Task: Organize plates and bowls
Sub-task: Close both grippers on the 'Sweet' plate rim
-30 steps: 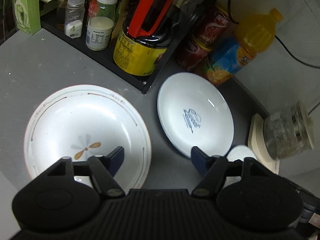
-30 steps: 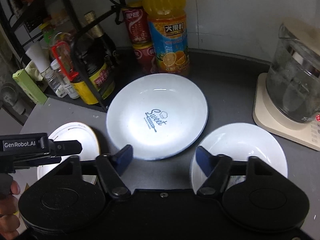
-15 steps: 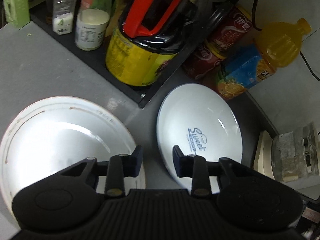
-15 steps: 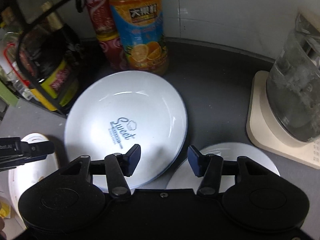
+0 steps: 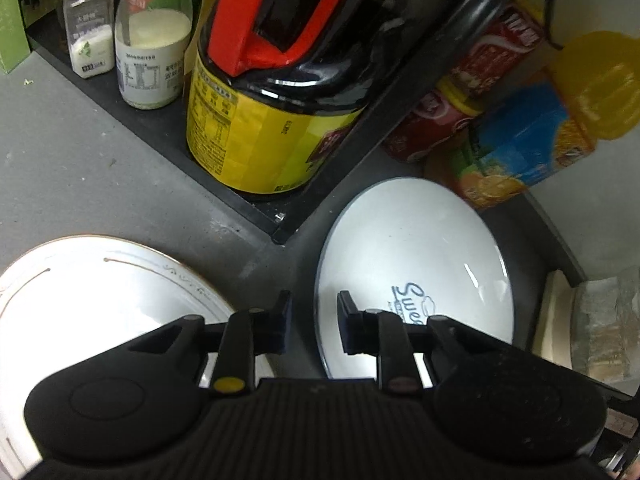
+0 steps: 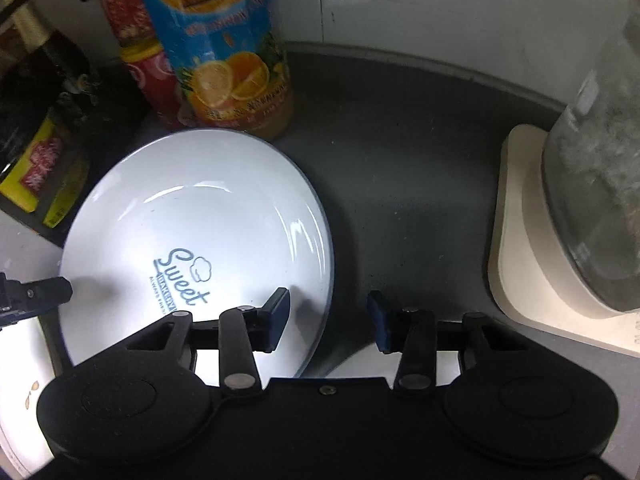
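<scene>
A white plate with a blue "Sweet" print lies on the grey counter. My left gripper is open but narrowed, its jaws straddling the plate's left rim. A white bowl with a gold rim sits to the left of it; its edge shows in the right wrist view. My right gripper is open, its jaws straddling the plate's right rim. A second white bowl lies under the right gripper, mostly hidden. The left gripper's tip shows at the plate's left edge.
A black rack holds a soy sauce jug and small jars. An orange juice bottle and red cans stand behind the plate. A glass kettle on a cream base stands at the right.
Both grippers have moved forward and down toward the "Sweet" plate and narrowed their jaws; each now straddles one side of its rim.
</scene>
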`<state>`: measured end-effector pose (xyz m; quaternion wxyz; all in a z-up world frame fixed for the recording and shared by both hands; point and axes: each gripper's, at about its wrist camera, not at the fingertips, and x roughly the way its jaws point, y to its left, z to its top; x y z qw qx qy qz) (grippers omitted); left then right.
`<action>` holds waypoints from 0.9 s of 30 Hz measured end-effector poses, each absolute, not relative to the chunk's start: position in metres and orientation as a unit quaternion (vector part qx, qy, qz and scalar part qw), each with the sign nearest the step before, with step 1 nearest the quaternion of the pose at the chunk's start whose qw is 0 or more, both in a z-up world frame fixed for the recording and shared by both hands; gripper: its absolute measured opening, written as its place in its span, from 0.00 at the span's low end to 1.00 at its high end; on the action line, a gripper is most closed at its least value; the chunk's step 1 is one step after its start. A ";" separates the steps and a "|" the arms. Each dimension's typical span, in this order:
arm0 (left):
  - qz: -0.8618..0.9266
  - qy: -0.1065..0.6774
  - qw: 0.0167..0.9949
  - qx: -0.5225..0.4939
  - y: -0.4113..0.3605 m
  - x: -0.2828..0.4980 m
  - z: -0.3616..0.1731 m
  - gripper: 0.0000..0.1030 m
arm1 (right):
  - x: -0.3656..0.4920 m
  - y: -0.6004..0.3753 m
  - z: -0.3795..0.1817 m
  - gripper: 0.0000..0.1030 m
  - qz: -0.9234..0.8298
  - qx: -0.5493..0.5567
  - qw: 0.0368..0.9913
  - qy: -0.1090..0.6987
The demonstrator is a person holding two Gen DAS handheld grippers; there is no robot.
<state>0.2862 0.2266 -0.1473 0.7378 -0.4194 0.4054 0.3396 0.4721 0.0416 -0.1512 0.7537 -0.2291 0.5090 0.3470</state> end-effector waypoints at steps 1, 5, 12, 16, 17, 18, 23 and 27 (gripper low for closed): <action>0.341 0.408 0.735 -0.420 0.227 0.288 -0.150 0.18 | 0.474 0.043 -0.153 0.40 0.347 -0.226 0.752 0.513; 0.335 0.415 0.727 -0.432 0.231 0.297 -0.163 0.14 | 0.476 0.051 -0.158 0.38 0.349 -0.223 0.744 0.523; 0.318 0.416 0.721 -0.453 0.234 0.300 -0.173 0.09 | 0.479 0.053 -0.161 0.29 0.348 -0.197 0.737 0.545; 0.317 0.418 0.720 -0.454 0.235 0.296 -0.171 0.09 | 0.484 0.041 -0.155 0.20 0.347 -0.147 0.738 0.560; 0.314 0.415 0.726 -0.450 0.235 0.293 -0.167 0.09 | 0.480 0.038 -0.152 0.20 0.354 -0.152 0.740 0.552; 0.310 0.410 0.731 -0.450 0.236 0.290 -0.164 0.09 | 0.476 0.036 -0.149 0.19 0.358 -0.156 0.741 0.547; 0.292 0.391 0.746 -0.453 0.240 0.279 -0.149 0.09 | 0.463 0.023 -0.136 0.15 0.364 -0.129 0.747 0.541; 0.283 0.389 0.756 -0.445 0.241 0.269 -0.137 0.09 | 0.450 0.012 -0.126 0.13 0.369 -0.109 0.752 0.535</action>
